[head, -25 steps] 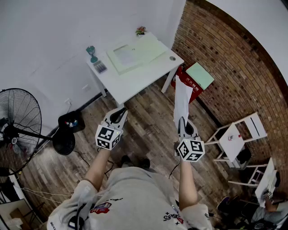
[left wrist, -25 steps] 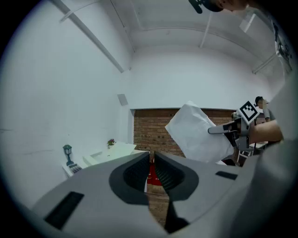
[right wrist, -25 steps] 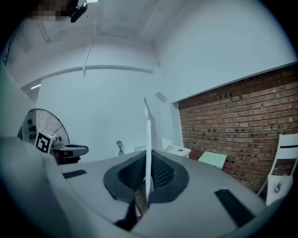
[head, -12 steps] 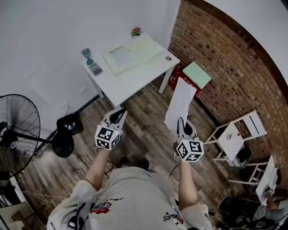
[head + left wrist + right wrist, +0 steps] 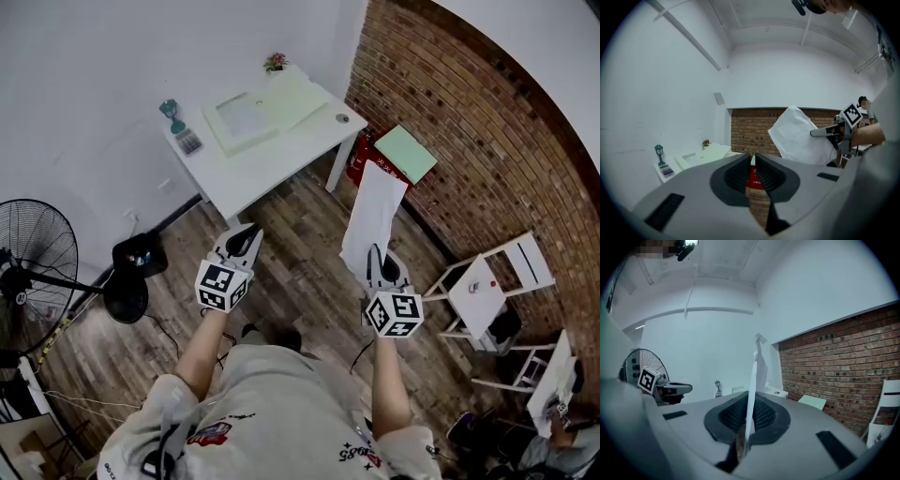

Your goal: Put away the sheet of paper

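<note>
Head view: the right hand-held gripper is clamped on the near edge of the paper. The sheet stands up from the jaws and leans away toward the brick wall, over the wood floor. The left hand-held gripper is level with it, well apart to the left. The white tabletop stands far ahead in the corner, and a fan is at the far left.

Left gripper view: the jaws are nearly together with only a thin slit between them, and they hold nothing. The paper shows at the right.

Right gripper view: the jaws are pressed together on the paper, which is seen edge-on and rises upright from between the pads.
</note>
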`<state>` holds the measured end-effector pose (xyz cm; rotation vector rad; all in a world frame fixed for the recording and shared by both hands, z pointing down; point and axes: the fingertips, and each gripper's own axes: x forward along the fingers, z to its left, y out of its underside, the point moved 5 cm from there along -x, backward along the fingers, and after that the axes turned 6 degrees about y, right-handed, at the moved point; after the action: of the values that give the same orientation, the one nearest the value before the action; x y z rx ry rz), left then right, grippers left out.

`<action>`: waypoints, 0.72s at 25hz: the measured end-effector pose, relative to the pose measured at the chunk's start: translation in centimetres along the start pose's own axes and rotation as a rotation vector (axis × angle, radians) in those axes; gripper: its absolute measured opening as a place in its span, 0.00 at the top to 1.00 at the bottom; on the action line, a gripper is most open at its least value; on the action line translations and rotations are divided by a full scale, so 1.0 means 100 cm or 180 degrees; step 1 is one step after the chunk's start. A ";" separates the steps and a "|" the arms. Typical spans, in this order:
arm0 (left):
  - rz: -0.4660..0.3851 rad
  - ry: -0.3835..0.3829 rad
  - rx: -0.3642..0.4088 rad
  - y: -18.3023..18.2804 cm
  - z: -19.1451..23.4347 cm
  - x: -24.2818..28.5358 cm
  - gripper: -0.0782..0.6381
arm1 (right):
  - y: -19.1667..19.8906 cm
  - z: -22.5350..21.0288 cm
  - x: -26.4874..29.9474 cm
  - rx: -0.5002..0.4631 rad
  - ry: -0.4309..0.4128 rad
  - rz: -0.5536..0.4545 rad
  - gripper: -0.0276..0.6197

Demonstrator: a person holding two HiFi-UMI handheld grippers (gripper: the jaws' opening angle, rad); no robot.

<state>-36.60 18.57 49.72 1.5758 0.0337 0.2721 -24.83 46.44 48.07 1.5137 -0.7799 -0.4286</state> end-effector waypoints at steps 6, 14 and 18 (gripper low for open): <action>0.0058 -0.0033 -0.0015 0.002 -0.011 0.023 0.83 | -0.003 -0.031 0.011 -0.0006 -0.0058 0.0004 0.96; 0.0067 -0.0018 -0.0041 0.000 0.029 0.080 0.83 | -0.008 -0.051 0.071 0.0038 -0.0055 0.0018 0.96; 0.0079 0.0064 -0.0067 -0.002 0.062 0.126 0.83 | -0.021 -0.062 0.121 0.0028 -0.0010 0.0002 0.96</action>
<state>-23.18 14.85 51.47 1.5535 0.0268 0.3068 -11.73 42.40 48.95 1.5212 -0.7856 -0.4276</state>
